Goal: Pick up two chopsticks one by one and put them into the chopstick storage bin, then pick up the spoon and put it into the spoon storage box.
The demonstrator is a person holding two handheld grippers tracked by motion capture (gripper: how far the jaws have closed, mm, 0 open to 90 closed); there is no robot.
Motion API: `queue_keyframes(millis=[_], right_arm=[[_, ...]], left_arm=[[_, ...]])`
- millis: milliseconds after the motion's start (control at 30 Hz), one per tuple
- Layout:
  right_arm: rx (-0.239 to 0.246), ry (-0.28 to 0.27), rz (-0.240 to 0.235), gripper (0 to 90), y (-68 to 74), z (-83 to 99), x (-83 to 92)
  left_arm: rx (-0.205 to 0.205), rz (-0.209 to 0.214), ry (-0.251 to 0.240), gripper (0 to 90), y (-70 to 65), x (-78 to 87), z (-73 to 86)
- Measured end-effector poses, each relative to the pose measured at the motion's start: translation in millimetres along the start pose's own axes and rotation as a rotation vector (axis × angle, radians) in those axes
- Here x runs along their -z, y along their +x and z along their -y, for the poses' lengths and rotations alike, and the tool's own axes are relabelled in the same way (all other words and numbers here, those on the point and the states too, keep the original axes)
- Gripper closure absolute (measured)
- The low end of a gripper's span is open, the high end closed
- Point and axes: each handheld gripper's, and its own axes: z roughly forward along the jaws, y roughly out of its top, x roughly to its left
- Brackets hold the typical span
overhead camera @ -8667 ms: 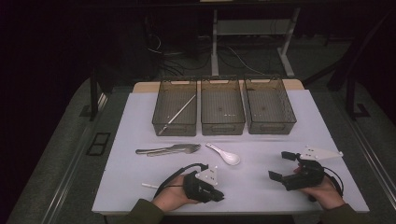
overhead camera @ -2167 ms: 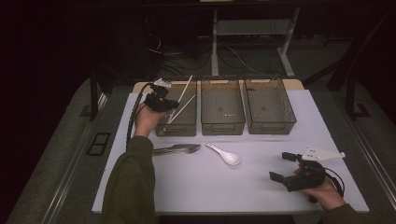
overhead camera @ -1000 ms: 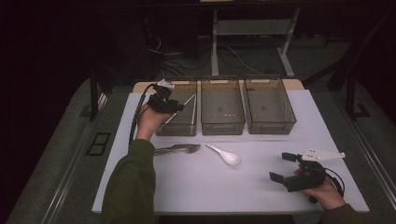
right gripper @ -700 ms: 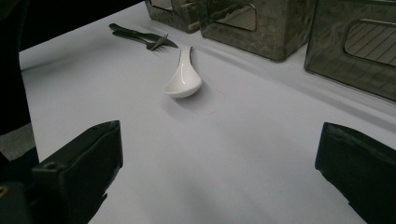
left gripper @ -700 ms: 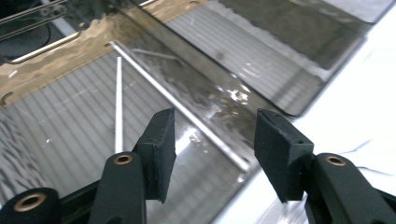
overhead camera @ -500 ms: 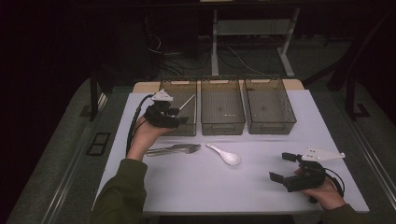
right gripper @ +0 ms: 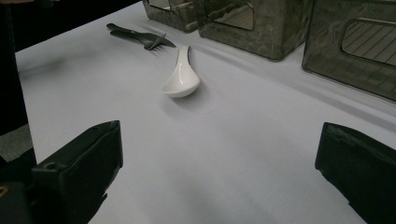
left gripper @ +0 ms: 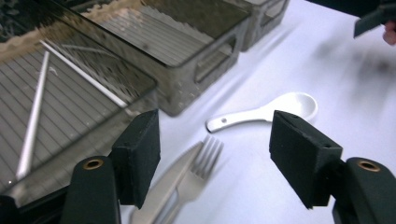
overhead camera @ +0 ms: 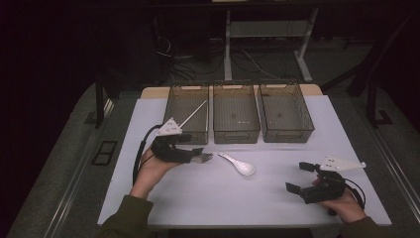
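My left gripper [overhead camera: 198, 154] hovers open just above a metal fork [left gripper: 205, 154] and knife [left gripper: 163, 186] that lie side by side on the white table [overhead camera: 208, 198]. Its jaws have just been opening, and nothing is pressed between them. A white ceramic spoon [overhead camera: 238, 164] lies to the right of the fork; it is the same spoon [left gripper: 266, 112] beyond the left jaws. Two white chopsticks [left gripper: 32, 116] rest in the left bin [overhead camera: 187, 110]. Near the front right, my right gripper [overhead camera: 297, 177] rests open and empty, facing the spoon [right gripper: 180, 77].
Three smoky clear bins stand in a row at the back: the left one, a middle bin [overhead camera: 236, 113] and a right bin [overhead camera: 286, 111]. Bare table surface lies between the two hands. Beyond the table's edges the floor is dark.
My left hand has drawn back from over the left bin to just above the fork and knife. Its jaws now stand wider. The right hand has stayed put.
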Motion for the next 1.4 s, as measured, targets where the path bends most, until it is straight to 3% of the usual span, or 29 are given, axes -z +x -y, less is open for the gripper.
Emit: queue_keyframes(millis=[233, 567, 667, 733, 867, 1000, 1200, 1400], right_arm=[[0.002, 0.002, -0.002, 0.8, 0.0, -0.1, 0.2], [-0.012, 0.045, 0.016, 1.1, -3.5, -10.1, -4.5], [-0.011, 0.06, -0.004, 15.9, -4.8, -14.8, -6.7], [-0.015, 0.076, 0.008, 17.2, -4.7, -17.9, -11.0], [-0.02, 0.093, 0.017, 27.1, -6.1, -24.4, -20.6], [-0.035, 0.1, -0.012, 36.8, -5.6, -33.8, -31.1], [-0.031, 0.104, -0.041, 37.0, -0.8, -45.2, -50.2], [-0.021, 0.112, -0.055, 36.3, 2.0, -51.7, -67.6]], left_arm=[[0.006, 0.006, -0.014, 27.6, -14.3, 3.8, 19.3], [0.021, -0.004, -0.054, 11.5, -29.1, 11.6, 51.6], [0.02, -0.003, -0.051, 5.8, -34.8, 12.9, 59.3], [0.023, 0.001, -0.048, 0.6, -38.0, 12.2, 63.5], [0.008, 0.012, -0.034, 0.0, -45.7, 9.7, 69.4], [-0.001, 0.034, -0.018, 0.0, -50.0, 7.7, 73.9], [0.012, 0.038, -0.01, 0.0, -47.4, 5.0, 75.9], [-0.004, 0.043, -0.008, 0.0, -44.7, 4.6, 78.1]])
